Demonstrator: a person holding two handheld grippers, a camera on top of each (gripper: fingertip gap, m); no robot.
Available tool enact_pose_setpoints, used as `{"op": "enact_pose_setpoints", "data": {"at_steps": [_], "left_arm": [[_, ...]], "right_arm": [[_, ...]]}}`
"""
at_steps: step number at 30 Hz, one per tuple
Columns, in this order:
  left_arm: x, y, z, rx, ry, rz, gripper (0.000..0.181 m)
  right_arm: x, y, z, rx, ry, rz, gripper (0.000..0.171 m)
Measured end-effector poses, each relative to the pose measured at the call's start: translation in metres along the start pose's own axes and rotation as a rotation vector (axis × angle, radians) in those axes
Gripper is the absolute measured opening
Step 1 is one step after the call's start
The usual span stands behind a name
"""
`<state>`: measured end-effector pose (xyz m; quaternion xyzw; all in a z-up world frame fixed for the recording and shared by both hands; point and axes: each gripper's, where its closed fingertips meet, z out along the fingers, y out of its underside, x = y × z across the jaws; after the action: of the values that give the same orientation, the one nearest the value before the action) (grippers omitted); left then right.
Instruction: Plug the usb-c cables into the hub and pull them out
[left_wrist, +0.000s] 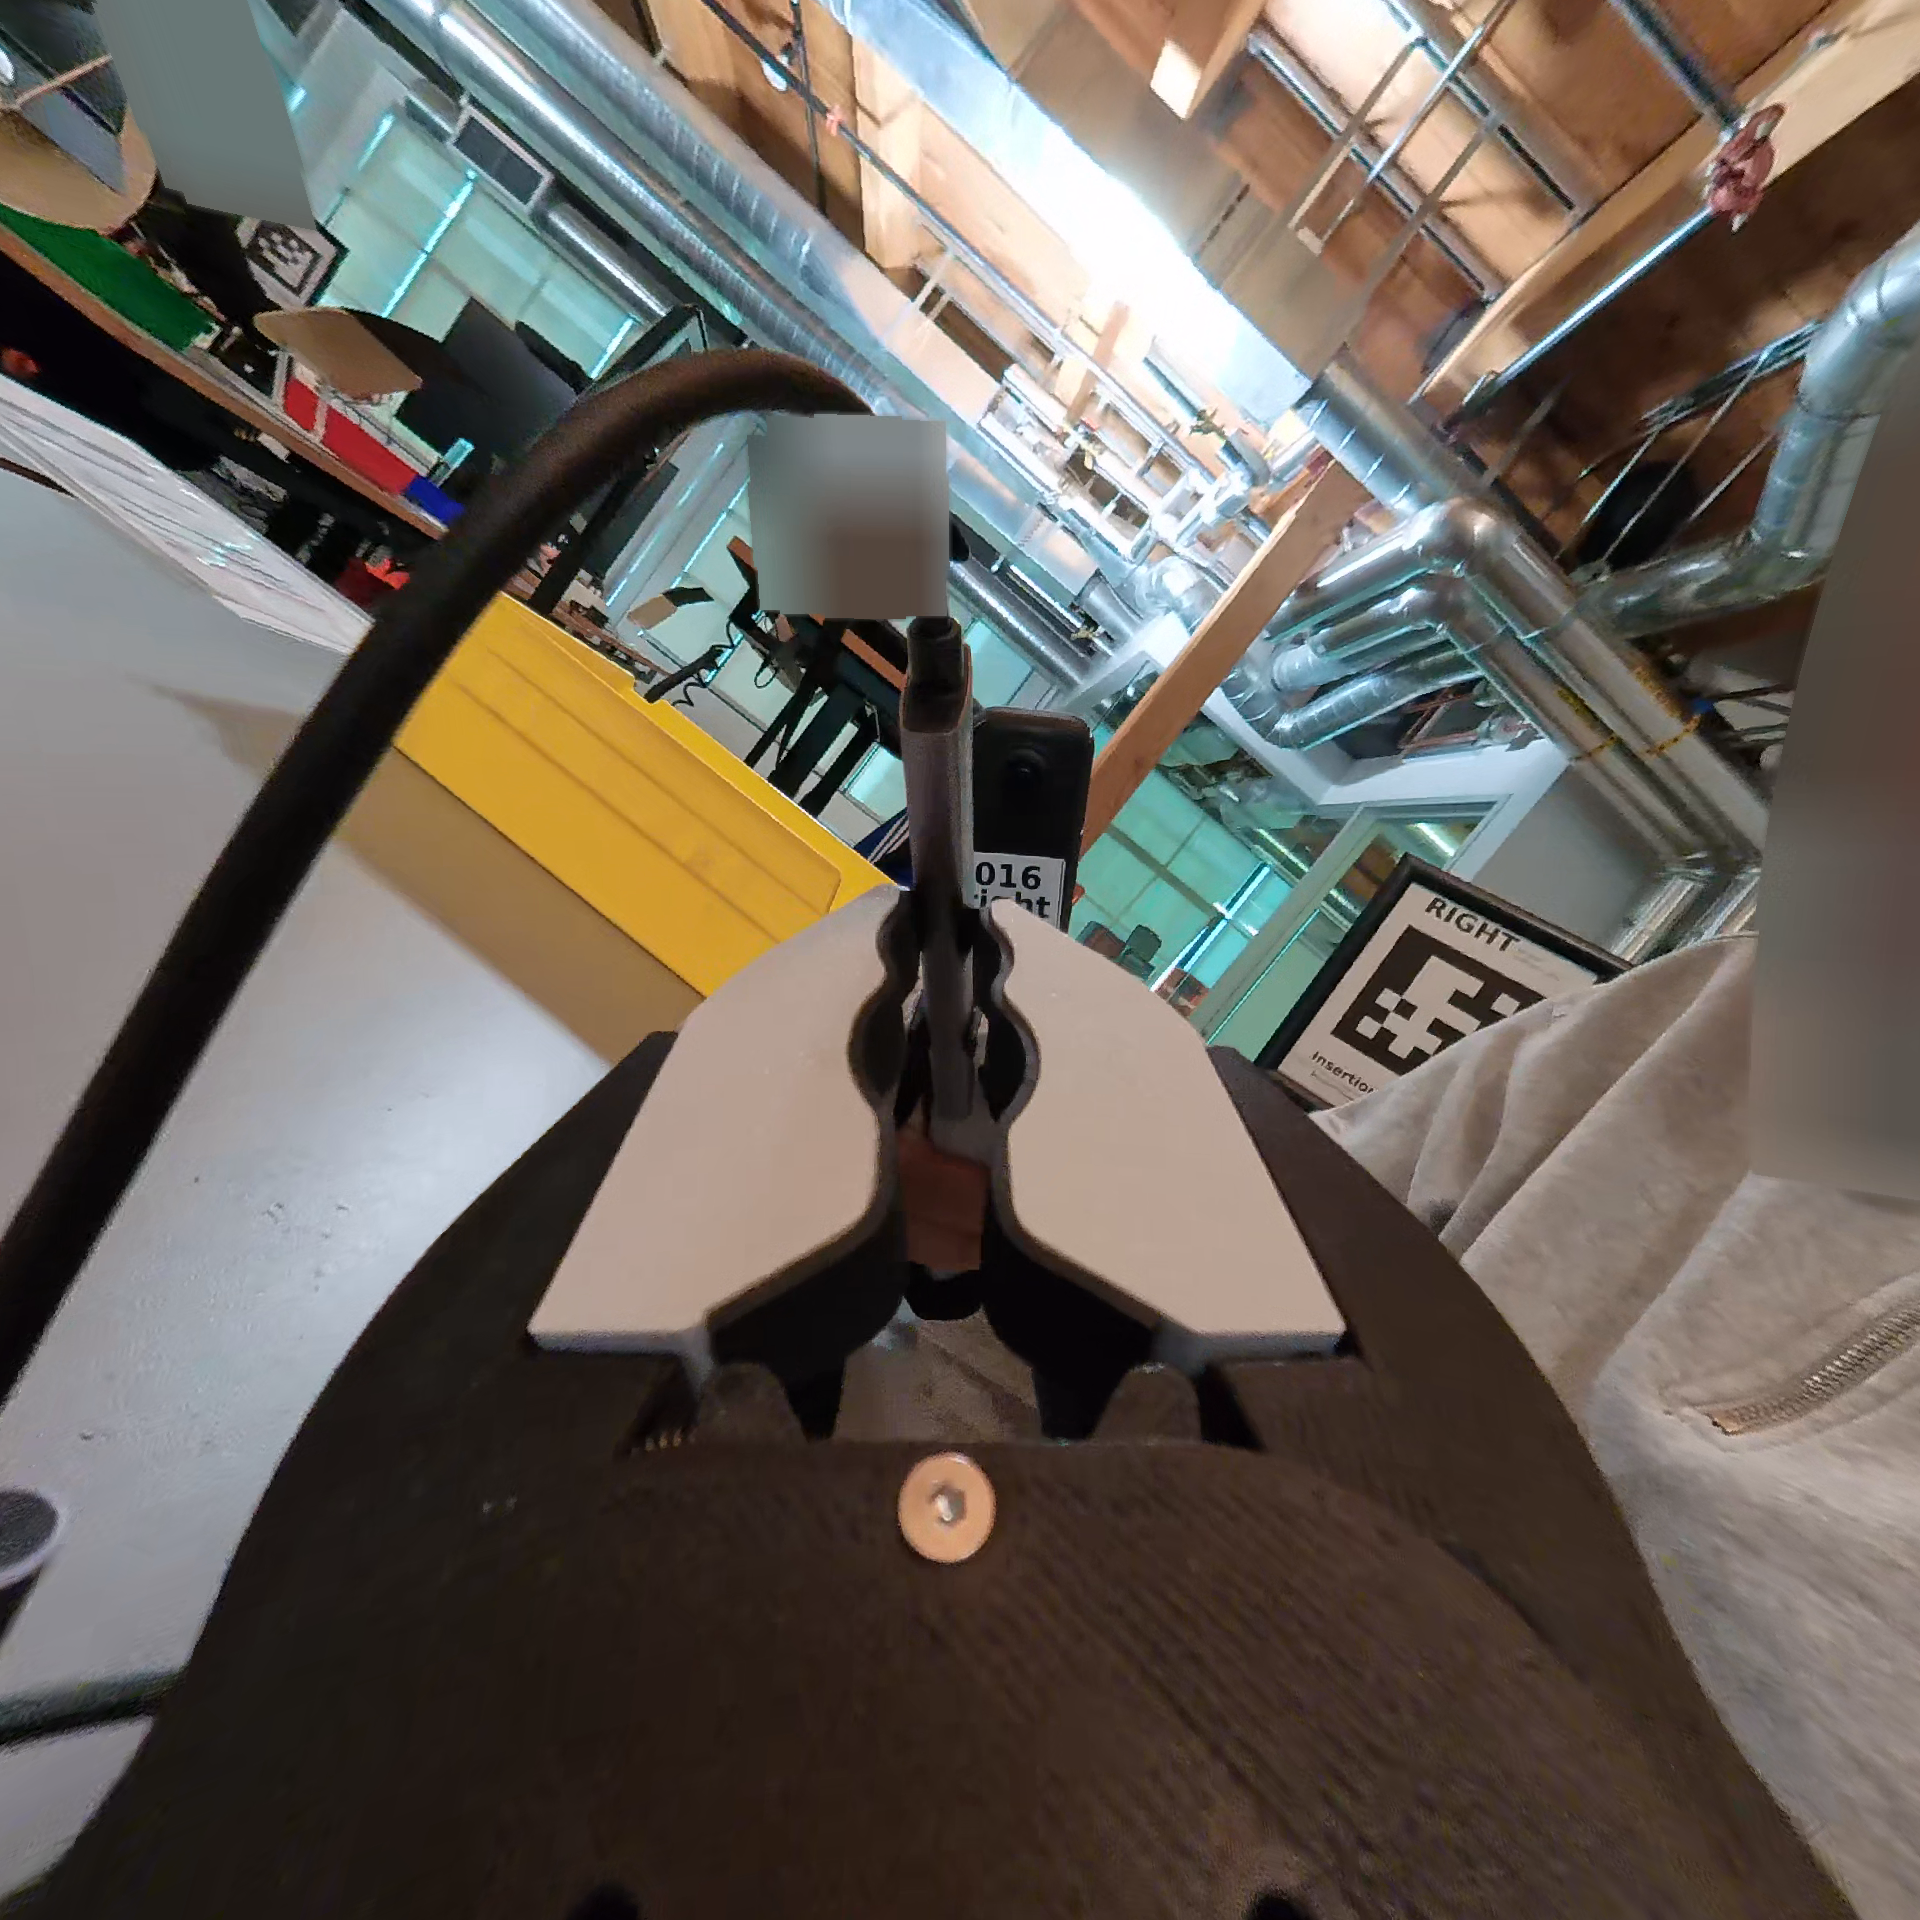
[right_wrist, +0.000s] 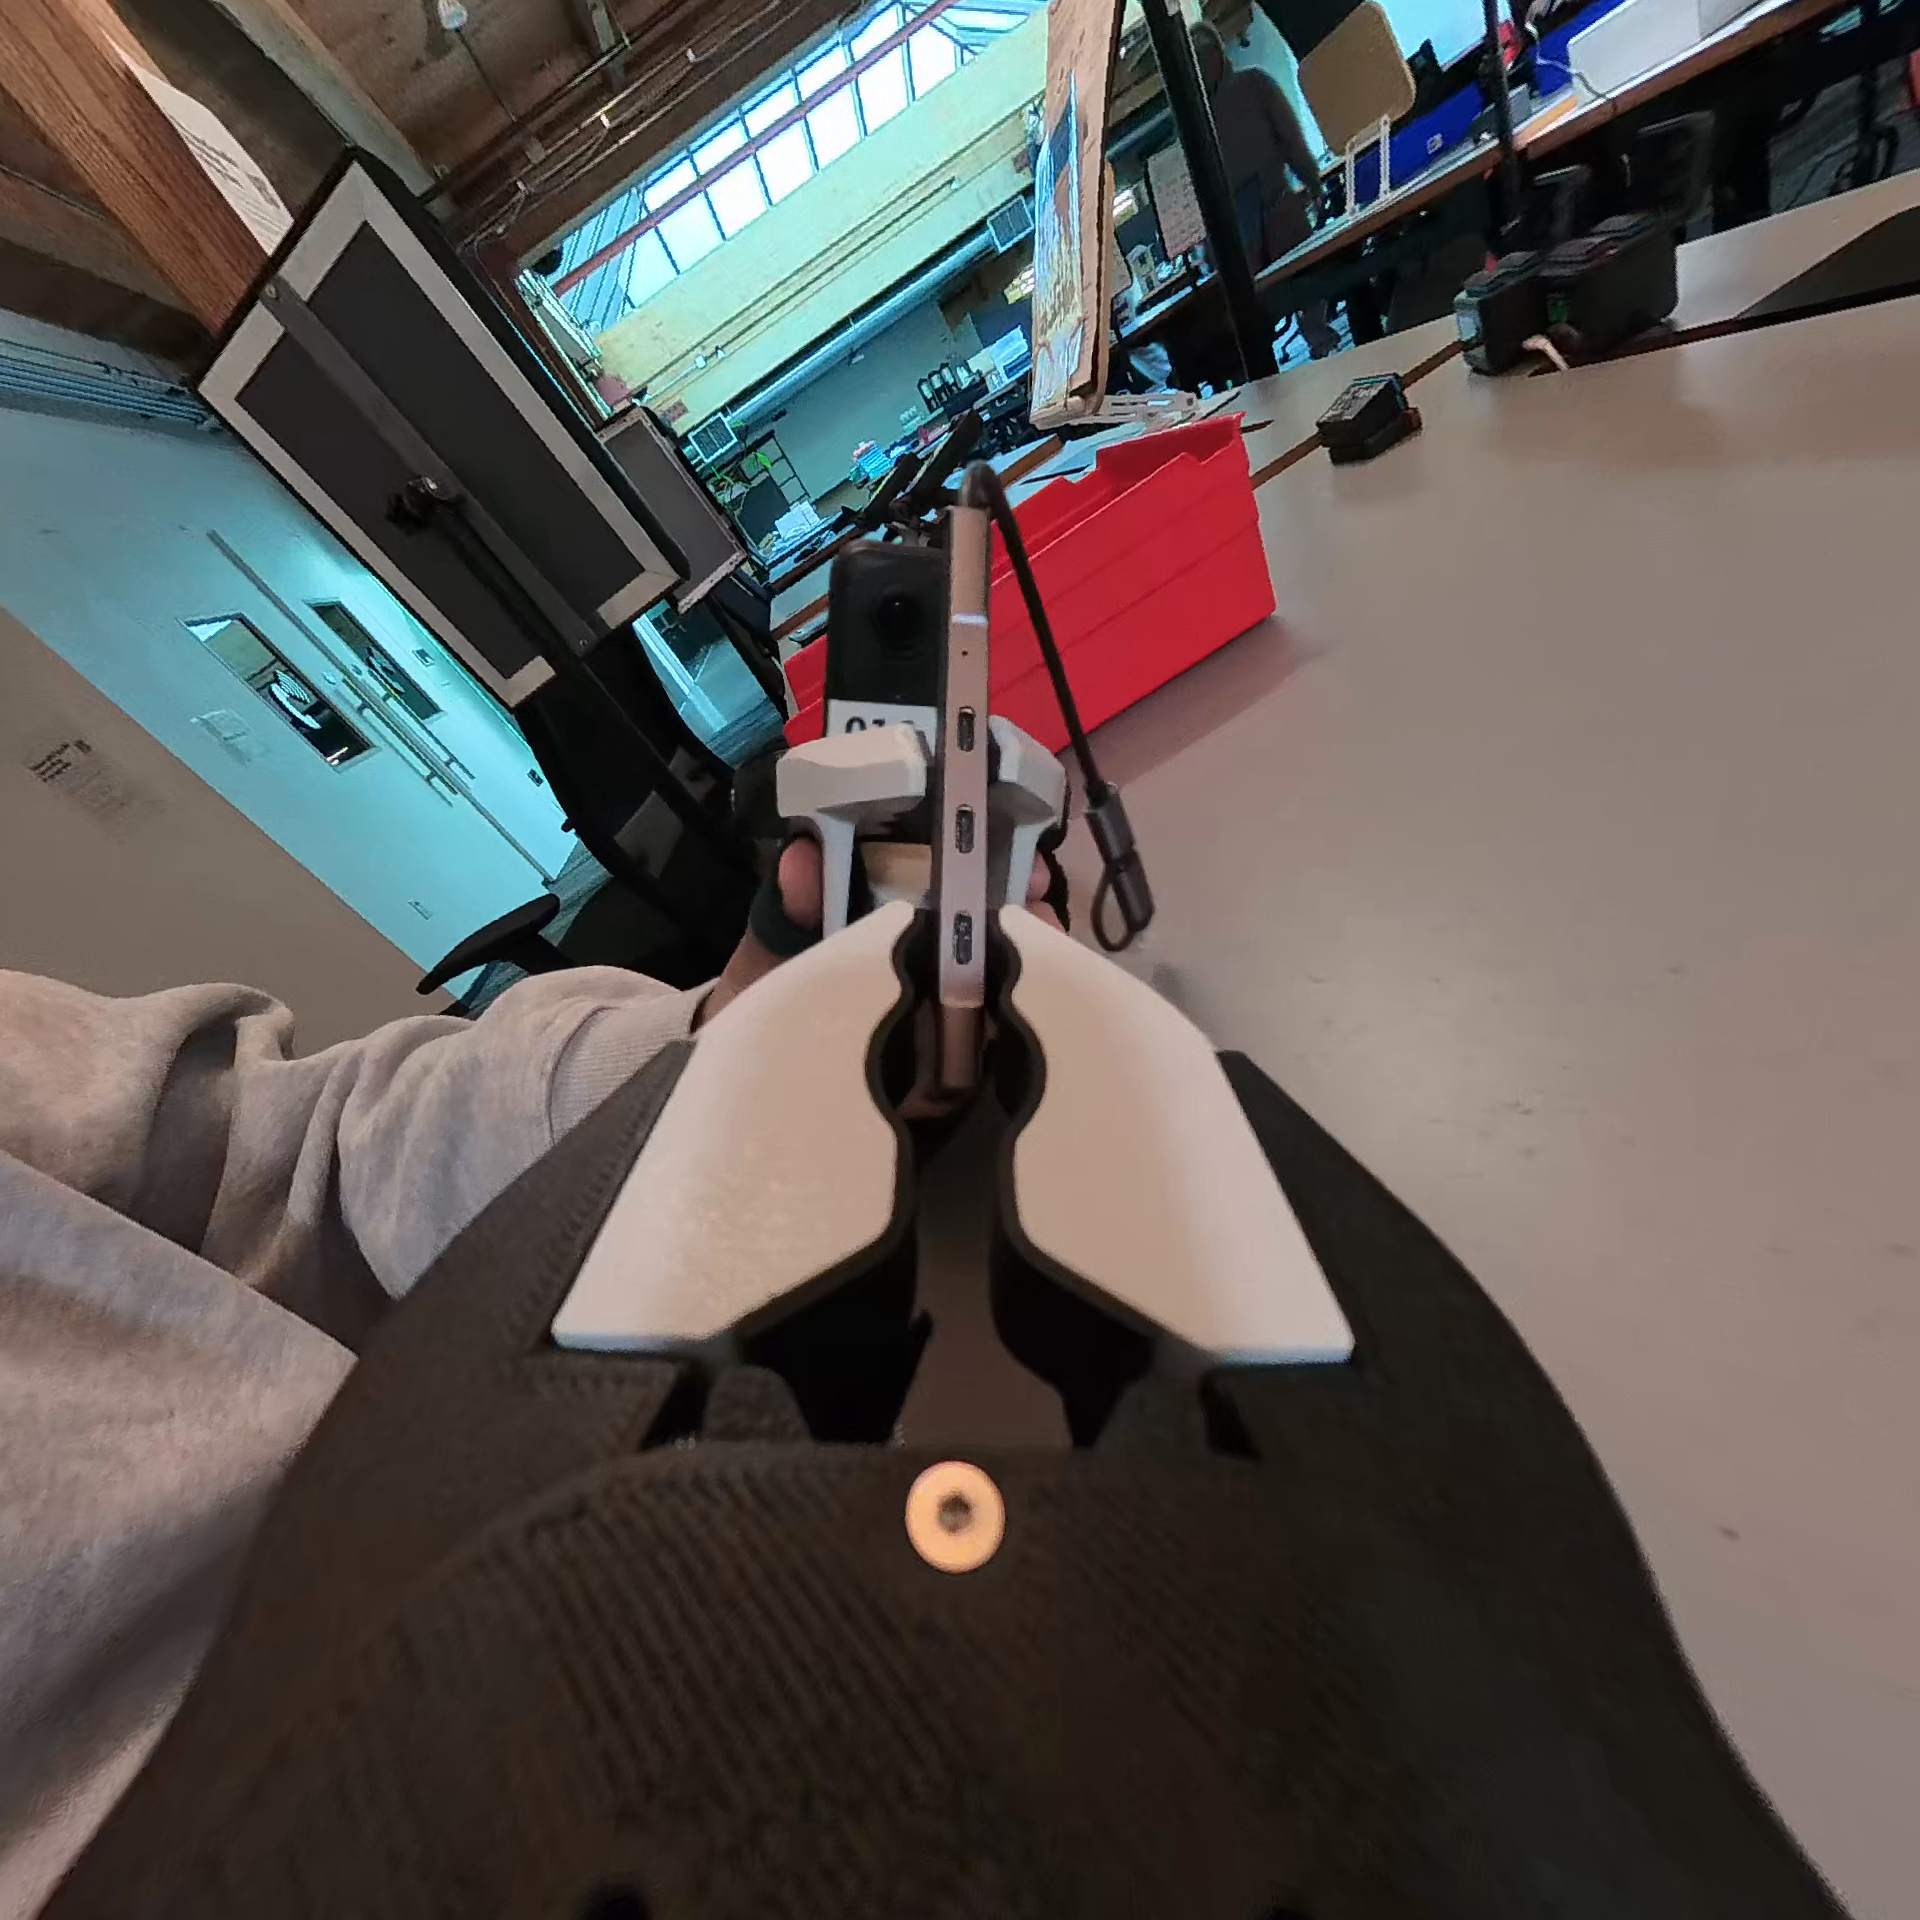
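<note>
- Right tool (right_wrist: 954, 971), white-fingered on a black body, is clenched on the near end of a slim grey metal hub (right_wrist: 961, 821) standing on edge.
- Beyond it, the left tool (right_wrist: 925, 774) also grips the hub; its short black pigtail cable (right_wrist: 1049, 665) dangles beside.
- Far right: red plastic tray (right_wrist: 1143, 582) on the grey bench (right_wrist: 1558, 831).

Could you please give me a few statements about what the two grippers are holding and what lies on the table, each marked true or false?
1. The right gripper is shut on the hub. True.
2. Both grippers clamp the same hub. True: the left gripper grips it farther along.
3. All three ports on the hub's edge have cables plugged in. False: the three visible ports are empty.
4. The hub's own short cable hangs loose with its plug free. True.
5. The red bin sits on the floor. False: it rests on the table.
</note>
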<state>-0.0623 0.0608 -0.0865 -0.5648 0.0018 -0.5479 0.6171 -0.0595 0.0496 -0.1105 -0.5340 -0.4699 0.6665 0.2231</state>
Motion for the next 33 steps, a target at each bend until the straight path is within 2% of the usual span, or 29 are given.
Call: {"op": "enact_pose_setpoints", "data": {"at_steps": [1,4,6,11,14,22,33], "left_arm": [[0.0,0.0,0.001,-0.007,-0.005,0.013,0.008],[0.002,-0.008,-0.003,0.019,-0.007,0.022,0.007],[0.0,-0.013,-0.008,0.033,-0.014,0.018,0.007],[-0.004,-0.018,-0.013,0.036,-0.035,0.031,0.008],[-0.005,-0.014,-0.012,0.017,-0.038,0.04,0.008],[-0.007,-0.017,-0.01,0.108,-0.029,-0.017,0.01],[0.001,-0.014,-0.005,0.116,0.045,-0.093,0.008]], "right_arm": [[0.002,0.0,0.0,0.003,0.008,-0.005,0.01],[0.015,-0.005,-0.006,0.025,0.087,-0.049,0.04],[0.021,-0.014,-0.012,0.061,0.13,-0.086,0.044],[0.014,-0.013,-0.011,0.057,0.086,-0.099,0.033],[0.01,-0.009,-0.007,0.047,0.081,-0.107,0.013],[0.003,-0.004,-0.002,0.049,0.03,0.01,0.008],[-0.01,0.013,0.017,0.06,-0.018,0.165,0.009]]}}
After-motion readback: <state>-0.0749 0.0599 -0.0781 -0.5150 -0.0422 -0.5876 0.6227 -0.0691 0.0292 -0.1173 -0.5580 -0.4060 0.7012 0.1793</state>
